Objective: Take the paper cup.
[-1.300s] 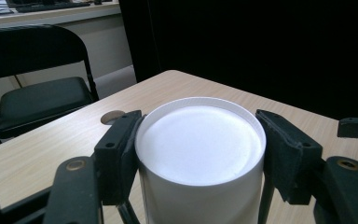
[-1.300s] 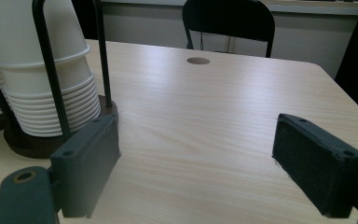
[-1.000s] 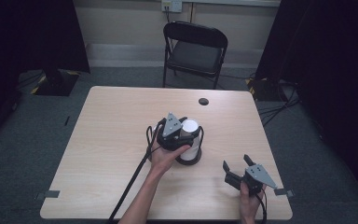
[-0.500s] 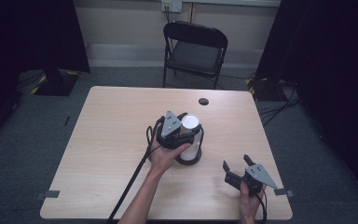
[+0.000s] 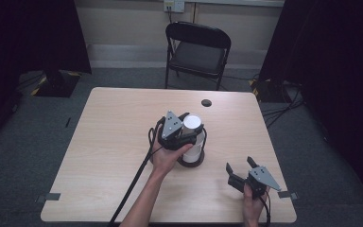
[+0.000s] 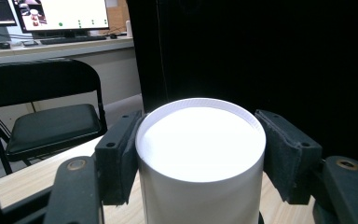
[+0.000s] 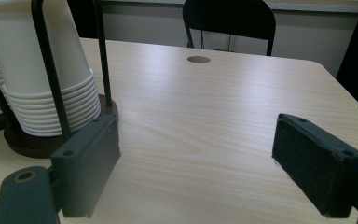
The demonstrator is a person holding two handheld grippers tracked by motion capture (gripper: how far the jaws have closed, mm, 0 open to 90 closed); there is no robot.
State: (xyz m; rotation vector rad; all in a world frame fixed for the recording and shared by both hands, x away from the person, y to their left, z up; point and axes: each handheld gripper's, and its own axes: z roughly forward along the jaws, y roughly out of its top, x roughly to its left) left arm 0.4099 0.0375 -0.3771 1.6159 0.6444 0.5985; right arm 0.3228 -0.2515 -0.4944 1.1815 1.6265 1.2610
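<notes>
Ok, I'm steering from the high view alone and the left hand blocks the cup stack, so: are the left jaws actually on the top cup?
Observer: In the left gripper view, the left gripper has a pad on each side of the top cup; the left pad touches, the right shows a slight gap.
Operator: Is it a single cup?
Observer: No, the right gripper view shows many nested rims in the cup stack.
Operator: What holds the stack?
Observer: A dark round base with thin black upright rods.
</notes>
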